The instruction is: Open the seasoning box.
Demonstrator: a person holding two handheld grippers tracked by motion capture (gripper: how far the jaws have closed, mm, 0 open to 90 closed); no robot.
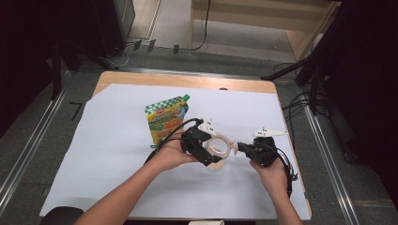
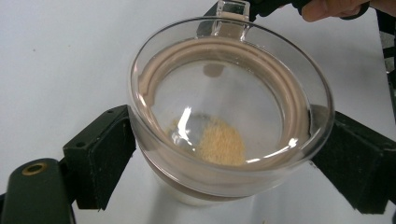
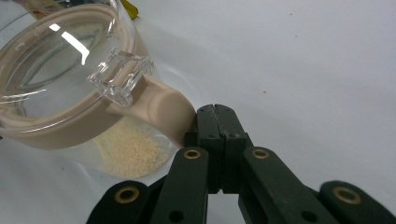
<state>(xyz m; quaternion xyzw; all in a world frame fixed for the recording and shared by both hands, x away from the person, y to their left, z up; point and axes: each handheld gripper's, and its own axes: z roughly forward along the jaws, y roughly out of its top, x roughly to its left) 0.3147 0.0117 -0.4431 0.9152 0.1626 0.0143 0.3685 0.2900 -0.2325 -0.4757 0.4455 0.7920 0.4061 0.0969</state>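
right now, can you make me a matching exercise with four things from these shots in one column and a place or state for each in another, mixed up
Things:
1. jar
2. pouch
3. left gripper
4. right gripper

Places or states:
A. jaws shut, tips by the beige handle
B. lies flat on the white sheet, beyond the hands
C. jaws clamped on both sides of the glass
D. tilted, lid on, a few pale grains inside

Pairs: 1-D, 2-B, 3-C, 4-A
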